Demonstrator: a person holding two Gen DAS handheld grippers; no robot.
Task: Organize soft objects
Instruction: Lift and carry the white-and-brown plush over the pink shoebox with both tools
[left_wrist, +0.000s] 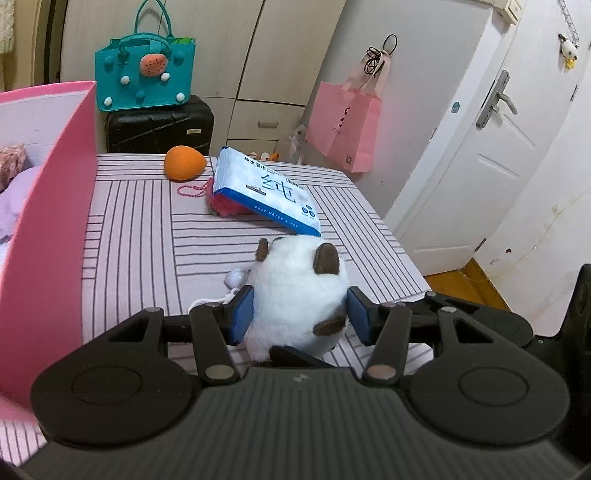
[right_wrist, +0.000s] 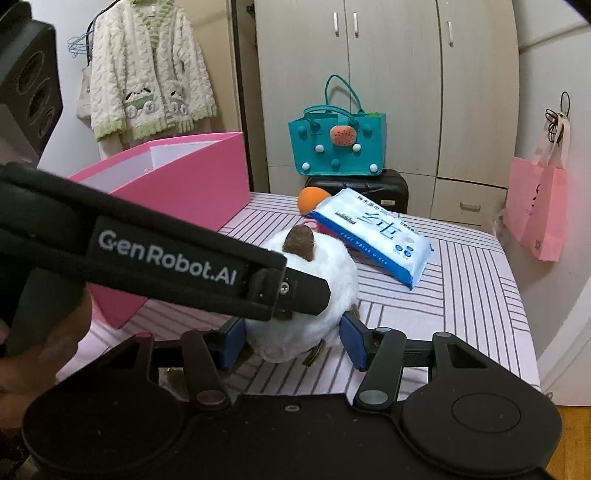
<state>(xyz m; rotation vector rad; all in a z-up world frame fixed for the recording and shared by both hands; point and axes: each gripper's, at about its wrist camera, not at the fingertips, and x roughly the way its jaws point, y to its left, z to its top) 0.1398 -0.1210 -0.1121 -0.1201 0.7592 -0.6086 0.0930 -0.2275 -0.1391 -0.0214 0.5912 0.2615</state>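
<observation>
A white plush toy (left_wrist: 295, 291) with brown ears sits low over the striped table cover (left_wrist: 147, 229). My left gripper (left_wrist: 301, 315) is shut on it, a blue pad pressed into each side. In the right wrist view the same plush toy (right_wrist: 325, 273) lies between the blue pads of my right gripper (right_wrist: 293, 341), which close on its lower part. The left gripper's black finger (right_wrist: 303, 290) crosses over the toy's top. A white cord with a bead (left_wrist: 237, 277) trails from the toy onto the cover. An orange soft toy (left_wrist: 184, 162) lies at the far edge.
An open pink box (left_wrist: 55, 206) stands at the left of the table. A blue-and-white wipes pack (left_wrist: 266, 192) leans on a pink fluffy item (left_wrist: 227, 208) mid-table. Beyond are a teal bag (left_wrist: 144, 74) on a black suitcase (left_wrist: 159, 127), a pink paper bag (left_wrist: 343, 129) and a white door (left_wrist: 480, 147).
</observation>
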